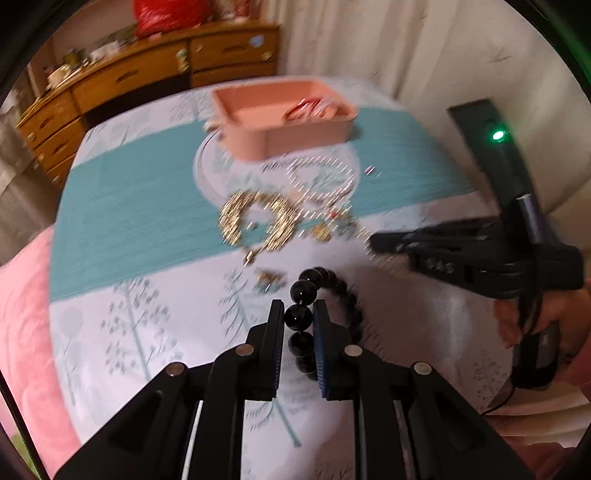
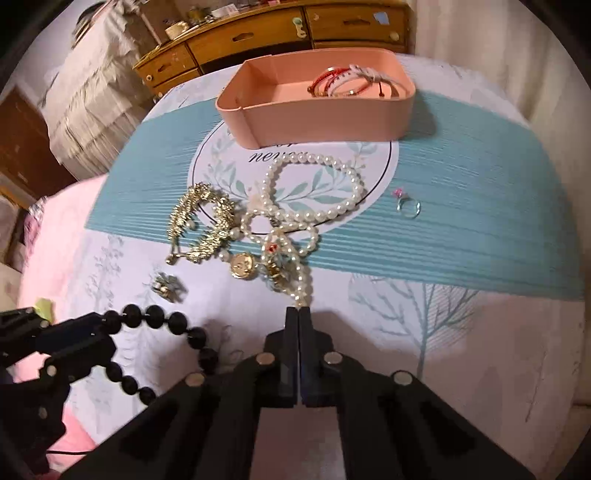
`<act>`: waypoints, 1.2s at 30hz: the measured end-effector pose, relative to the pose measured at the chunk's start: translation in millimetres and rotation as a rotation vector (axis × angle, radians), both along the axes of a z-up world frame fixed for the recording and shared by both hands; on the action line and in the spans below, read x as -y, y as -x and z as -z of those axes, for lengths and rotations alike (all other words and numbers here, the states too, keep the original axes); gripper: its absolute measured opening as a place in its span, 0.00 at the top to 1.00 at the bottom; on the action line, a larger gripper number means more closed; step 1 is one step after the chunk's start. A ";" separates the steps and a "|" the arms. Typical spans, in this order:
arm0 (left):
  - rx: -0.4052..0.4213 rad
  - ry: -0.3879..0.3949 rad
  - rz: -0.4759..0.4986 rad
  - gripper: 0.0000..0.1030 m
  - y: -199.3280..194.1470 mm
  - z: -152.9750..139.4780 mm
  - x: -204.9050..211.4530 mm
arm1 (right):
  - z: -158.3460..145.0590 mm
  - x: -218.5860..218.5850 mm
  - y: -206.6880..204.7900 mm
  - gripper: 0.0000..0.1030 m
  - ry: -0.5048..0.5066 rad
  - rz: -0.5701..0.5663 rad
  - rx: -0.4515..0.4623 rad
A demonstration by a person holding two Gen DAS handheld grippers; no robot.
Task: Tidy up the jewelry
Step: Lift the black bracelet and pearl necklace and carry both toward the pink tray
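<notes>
Your left tool pinches a black bead bracelet between its fingers; one large bead sits squeezed between the pads, and the rest of the loop curves off to the right above the cloth. In the right wrist view the same bracelet hangs from that tool at the near left. Your right tool has its fingers pressed together, their tips right at the near end of a pearl necklace; you cannot tell from here whether a pearl is caught between them.

Both tools work over a bed with a pale tree-print cover. Just beyond the bracelet lies a small gold and blue-green earring. Farther on sits a gold coin pendant, touching the pearl strand, with a gold leaf bracelet to its left. The pearls loop onward over a teal band and a white circle printed on the cover. Well off to the right lies a clear ring with a pink stone.

At the far end stands a pink tray, with red and white bangles in its right side. Behind the bed runs a wooden dresser.
</notes>
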State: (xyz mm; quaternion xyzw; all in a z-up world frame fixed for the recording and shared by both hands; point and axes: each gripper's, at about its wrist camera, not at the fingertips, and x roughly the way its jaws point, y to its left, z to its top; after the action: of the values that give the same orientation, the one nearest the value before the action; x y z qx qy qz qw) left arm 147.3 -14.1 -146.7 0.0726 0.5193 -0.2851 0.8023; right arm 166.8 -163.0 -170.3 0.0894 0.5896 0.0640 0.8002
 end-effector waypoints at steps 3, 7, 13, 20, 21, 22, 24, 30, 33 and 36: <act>0.028 0.028 0.021 0.87 -7.5 -5.8 3.5 | -0.2 8.2 0.4 1.00 -0.074 0.055 -0.003; 0.067 0.038 0.036 0.87 -14.7 -14.5 6.8 | -5.5 15.7 0.5 1.00 -0.111 0.105 0.024; 0.066 0.017 0.026 0.87 -22.1 -13.1 2.2 | -8.6 3.2 -1.6 0.97 0.008 0.023 0.003; 0.053 0.000 0.025 0.87 -19.1 -9.8 0.2 | -2.5 -11.2 1.5 0.74 0.079 -0.006 -0.013; 0.053 0.002 0.025 0.87 -19.4 -10.3 -0.1 | 0.3 -12.6 0.7 0.74 0.094 -0.008 -0.017; 0.053 0.004 0.025 0.87 -19.6 -10.8 0.0 | 0.3 -15.5 0.1 0.74 0.103 -0.011 -0.004; 0.057 0.008 0.023 0.87 -20.4 -12.3 0.3 | 0.6 -15.3 -0.3 0.74 0.116 -0.019 0.003; 0.053 0.021 0.008 0.87 -23.7 -18.1 1.6 | 5.3 -12.1 -10.0 0.95 0.141 0.003 -0.012; 0.054 0.018 0.005 0.87 -27.0 -24.7 2.0 | 7.3 -4.3 -13.7 0.96 0.087 0.017 -0.026; 0.076 0.045 0.004 0.87 -29.7 -37.7 0.2 | 8.4 4.3 -12.1 0.96 0.003 0.028 -0.035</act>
State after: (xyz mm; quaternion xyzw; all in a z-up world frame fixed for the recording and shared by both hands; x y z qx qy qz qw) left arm 177.1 -14.3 -109.0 0.0665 0.4818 -0.2954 0.8223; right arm 178.9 -167.3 -178.7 0.0978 0.6021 0.0503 0.7908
